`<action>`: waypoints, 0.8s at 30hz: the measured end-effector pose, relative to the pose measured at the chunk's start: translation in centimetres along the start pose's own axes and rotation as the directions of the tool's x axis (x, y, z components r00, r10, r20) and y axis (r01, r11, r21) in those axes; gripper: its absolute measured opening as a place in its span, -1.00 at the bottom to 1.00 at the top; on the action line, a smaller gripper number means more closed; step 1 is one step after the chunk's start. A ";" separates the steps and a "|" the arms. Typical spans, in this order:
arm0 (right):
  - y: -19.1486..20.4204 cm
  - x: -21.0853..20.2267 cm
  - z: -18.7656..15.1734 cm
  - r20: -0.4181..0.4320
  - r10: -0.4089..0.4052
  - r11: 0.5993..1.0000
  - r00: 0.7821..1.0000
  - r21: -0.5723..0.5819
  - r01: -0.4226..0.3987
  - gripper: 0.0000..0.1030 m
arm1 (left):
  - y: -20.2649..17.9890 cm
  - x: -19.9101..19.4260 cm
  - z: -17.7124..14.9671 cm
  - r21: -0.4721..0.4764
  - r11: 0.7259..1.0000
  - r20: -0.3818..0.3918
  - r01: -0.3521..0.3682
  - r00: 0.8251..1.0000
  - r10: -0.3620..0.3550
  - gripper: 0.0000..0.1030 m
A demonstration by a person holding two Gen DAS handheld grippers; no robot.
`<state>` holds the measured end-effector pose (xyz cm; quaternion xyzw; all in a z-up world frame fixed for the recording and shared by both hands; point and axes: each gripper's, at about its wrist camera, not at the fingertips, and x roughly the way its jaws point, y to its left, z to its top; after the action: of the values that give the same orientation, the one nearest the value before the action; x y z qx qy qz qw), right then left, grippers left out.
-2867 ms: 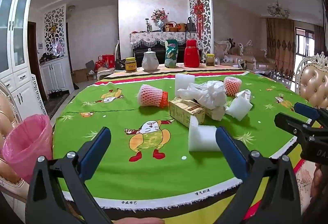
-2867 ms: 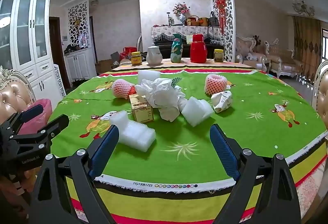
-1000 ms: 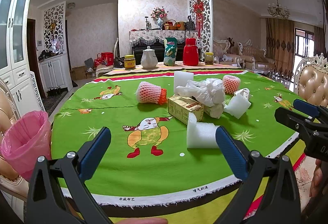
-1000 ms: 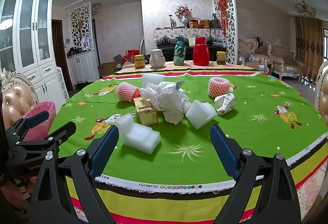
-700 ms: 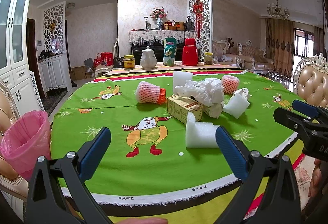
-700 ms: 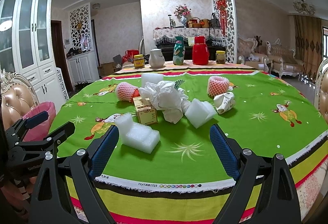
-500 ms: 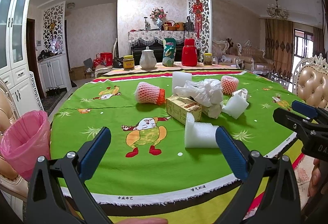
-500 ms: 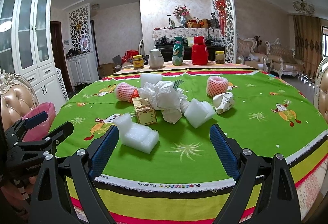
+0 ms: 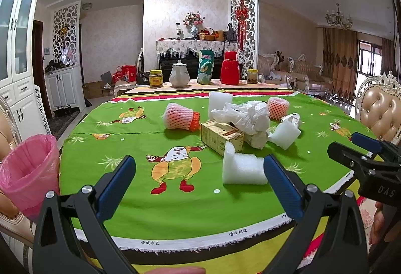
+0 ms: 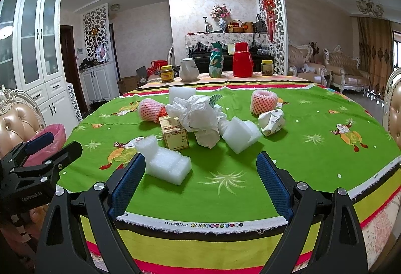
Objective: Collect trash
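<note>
Trash lies in a heap on the green tablecloth (image 9: 125, 143): an L-shaped white foam piece (image 9: 241, 166) (image 10: 165, 161) nearest me, a yellow carton (image 9: 221, 136) (image 10: 174, 133), a crumpled white plastic bag (image 9: 246, 115) (image 10: 195, 113), a white foam block (image 9: 284, 133) (image 10: 241, 135), two pink fruit nets (image 9: 179, 116) (image 10: 264, 101) and a crumpled paper cup (image 10: 272, 121). My left gripper (image 9: 198, 186) hangs open over the table's near edge, with the foam piece just ahead of its right finger. My right gripper (image 10: 200, 181) is open too, short of the foam piece. Each gripper is empty.
A bin lined with a pink bag (image 9: 27, 168) (image 10: 48, 146) stands off the table's left side beside a padded chair (image 10: 17, 123). Jars, a white teapot (image 9: 178, 73), a patterned vase and a red flask (image 9: 230, 68) line the far edge. Another chair (image 9: 381, 111) stands at the right.
Both views have drifted slightly; the trash pile sits a little lower and closer in the frames. Both grippers stayed open and nothing on the table moved.
</note>
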<state>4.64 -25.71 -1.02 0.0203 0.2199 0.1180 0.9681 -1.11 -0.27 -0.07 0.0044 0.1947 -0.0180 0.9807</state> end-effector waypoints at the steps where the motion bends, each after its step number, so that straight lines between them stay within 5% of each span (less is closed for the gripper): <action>1: 0.0 0.1 -0.1 -0.001 0.000 1.000 1.000 0.000 0.000 0.64 | 0.1 0.1 -0.1 0.000 1.000 0.001 0.000 1.000 0.000 0.92; 15: -3.3 3.4 -1.4 -0.066 -0.056 0.996 0.996 0.059 0.060 0.64 | 0.4 4.2 -0.7 0.001 1.000 -0.108 -0.016 0.994 0.016 0.91; 24: -7.8 7.8 -1.1 -0.193 -0.126 0.986 0.973 0.084 0.145 0.64 | -0.3 10.1 -1.5 -0.106 0.994 -0.294 0.041 0.953 -0.071 0.91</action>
<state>12.69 -31.49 -6.02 0.0411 0.3161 0.0422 0.9469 7.65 -0.88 -5.31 -0.0469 0.3407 -0.0352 0.9384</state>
